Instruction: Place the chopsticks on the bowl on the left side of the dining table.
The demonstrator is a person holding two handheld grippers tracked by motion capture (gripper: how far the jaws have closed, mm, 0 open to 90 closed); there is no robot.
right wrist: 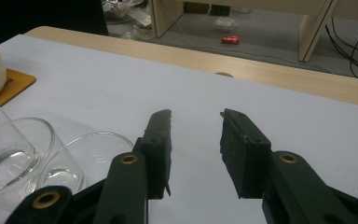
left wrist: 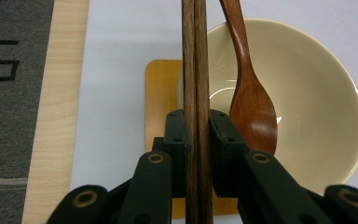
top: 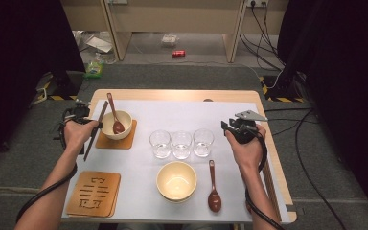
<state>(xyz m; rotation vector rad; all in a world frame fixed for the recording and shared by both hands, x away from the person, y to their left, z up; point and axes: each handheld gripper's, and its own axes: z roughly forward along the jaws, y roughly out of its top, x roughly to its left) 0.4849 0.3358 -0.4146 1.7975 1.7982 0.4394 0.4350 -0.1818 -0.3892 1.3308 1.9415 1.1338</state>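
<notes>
Jaws of the left gripper clamp a pair of chopsticks beside the bowl holding a spoon; the chopstick ends are cut off. Right gripper jaws stand apart over the worktop, holding nothing.

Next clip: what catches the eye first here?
The left gripper is clamped on a pair of chopsticks beside a cream bowl that holds a brown spoon and sits on a wooden coaster. Mid-table stand three empty glasses in a row, with the right gripper open over bare white sheet beside them.
</notes>
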